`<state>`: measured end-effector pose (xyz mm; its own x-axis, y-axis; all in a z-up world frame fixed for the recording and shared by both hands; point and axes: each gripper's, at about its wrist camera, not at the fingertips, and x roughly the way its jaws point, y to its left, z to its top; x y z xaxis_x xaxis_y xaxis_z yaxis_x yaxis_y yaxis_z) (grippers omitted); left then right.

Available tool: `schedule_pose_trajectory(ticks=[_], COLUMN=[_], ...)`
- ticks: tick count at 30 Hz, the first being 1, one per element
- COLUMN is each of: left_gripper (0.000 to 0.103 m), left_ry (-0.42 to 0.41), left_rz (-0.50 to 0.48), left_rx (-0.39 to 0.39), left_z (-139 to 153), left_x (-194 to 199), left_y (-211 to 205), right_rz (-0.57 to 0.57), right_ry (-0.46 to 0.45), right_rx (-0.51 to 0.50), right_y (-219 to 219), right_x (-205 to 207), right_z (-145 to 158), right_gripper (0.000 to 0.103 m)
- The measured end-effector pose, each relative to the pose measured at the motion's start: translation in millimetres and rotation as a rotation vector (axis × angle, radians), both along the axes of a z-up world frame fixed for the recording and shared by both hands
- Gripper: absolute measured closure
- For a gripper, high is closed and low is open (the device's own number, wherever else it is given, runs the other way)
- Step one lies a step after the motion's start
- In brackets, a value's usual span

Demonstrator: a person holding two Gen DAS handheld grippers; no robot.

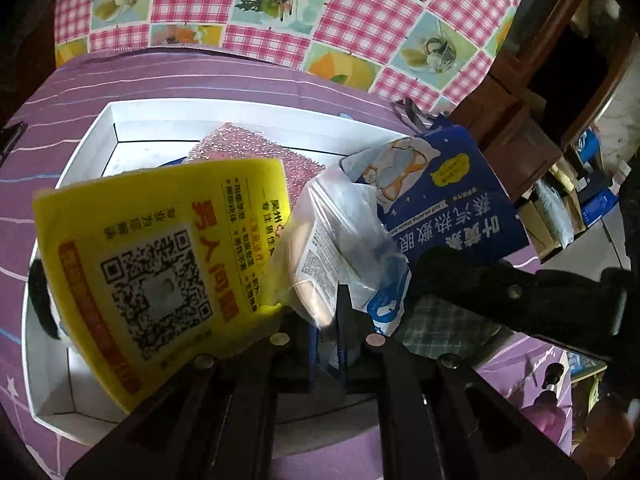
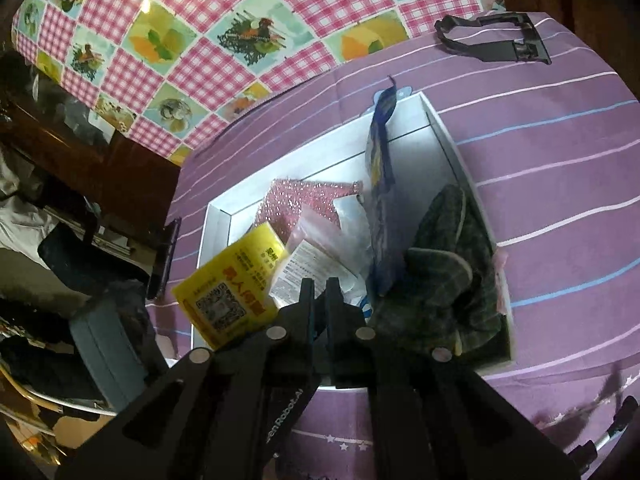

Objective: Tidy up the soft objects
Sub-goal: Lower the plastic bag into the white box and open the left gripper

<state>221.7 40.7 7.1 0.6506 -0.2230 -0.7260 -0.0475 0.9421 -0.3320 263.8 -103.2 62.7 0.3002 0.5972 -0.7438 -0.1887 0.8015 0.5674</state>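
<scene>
We hold our left gripper (image 1: pixel 324 320) over the white box (image 1: pixel 120 110), its fingers closed on a clear plastic pouch (image 1: pixel 340 240) that hangs above the contents, apparently so we can lower it in. Beside it a yellow packet (image 1: pixel 160 256) leans upward and a blue eye-mask pack (image 1: pixel 448 196) stands on edge, saving room. A pink sponge (image 1: pixel 256 144) lies behind. Our right gripper (image 2: pixel 318 292) has its fingers nearly together above the same box; whether they pinch anything we cannot tell. A plaid cloth (image 2: pixel 448 264) fills the box's right side.
</scene>
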Motion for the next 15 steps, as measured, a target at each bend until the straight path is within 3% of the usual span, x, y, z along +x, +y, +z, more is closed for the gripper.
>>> schedule_pose_trajectory(ticks=[3, 5, 7, 9, 15], left_gripper=[0.093, 0.081, 0.045, 0.025, 0.023], left_ry=[-0.006, 0.001, 0.009, -0.01, -0.049], left_rz=[0.018, 0.016, -0.024, -0.047, -0.036], left_rx=[-0.026, -0.036, -0.087, -0.119, 0.023], left_z=[1.1, 2.9, 8.5, 16.4, 41.2], left_x=[-1.6, -2.8, -4.7, -8.2, -18.9], left_y=[1.3, 2.8, 2.2, 0.4, -6.5], right_rz=[-0.001, -0.005, -0.011, -0.018, -0.004], right_ry=[0.002, 0.003, 0.004, 0.003, 0.008], right_rx=[0.011, 0.011, 0.016, 0.032, 0.121], right_y=[-2.9, -3.5, -5.8, -9.1, -19.3], right_x=[-1.1, -0.7, -0.9, 0.1, 0.1], right_z=[0.7, 1.1, 1.0, 2.0, 7.8], right_gripper=[0.096, 0.096, 0.096, 0.096, 0.096])
